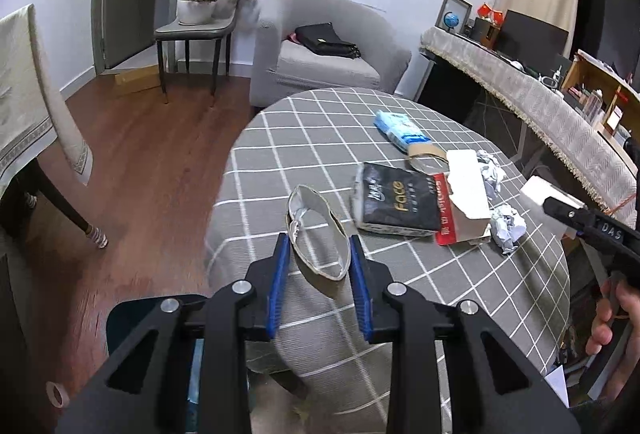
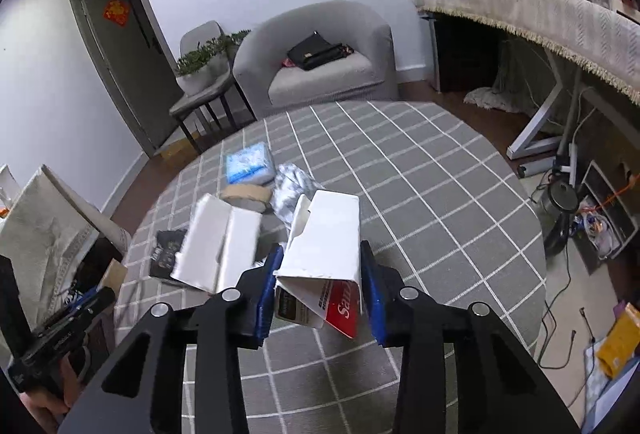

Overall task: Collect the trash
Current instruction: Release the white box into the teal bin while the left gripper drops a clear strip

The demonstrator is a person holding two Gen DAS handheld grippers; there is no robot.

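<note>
Grey checked cloth covers the round table (image 1: 304,138), strewn with wrappers and crumpled paper (image 1: 507,227). From the left wrist, the left gripper (image 1: 320,258) is seen narrowed on a flattened cardboard ring (image 1: 320,234) at the table edge; the soft ring could buckle and slip out. From the right wrist, the right gripper (image 2: 322,274) is seen clamped on a torn white-and-red carton (image 2: 324,254) held above the cloth; the crushed carton may twist free, being gripped only by its thin walls.
</note>
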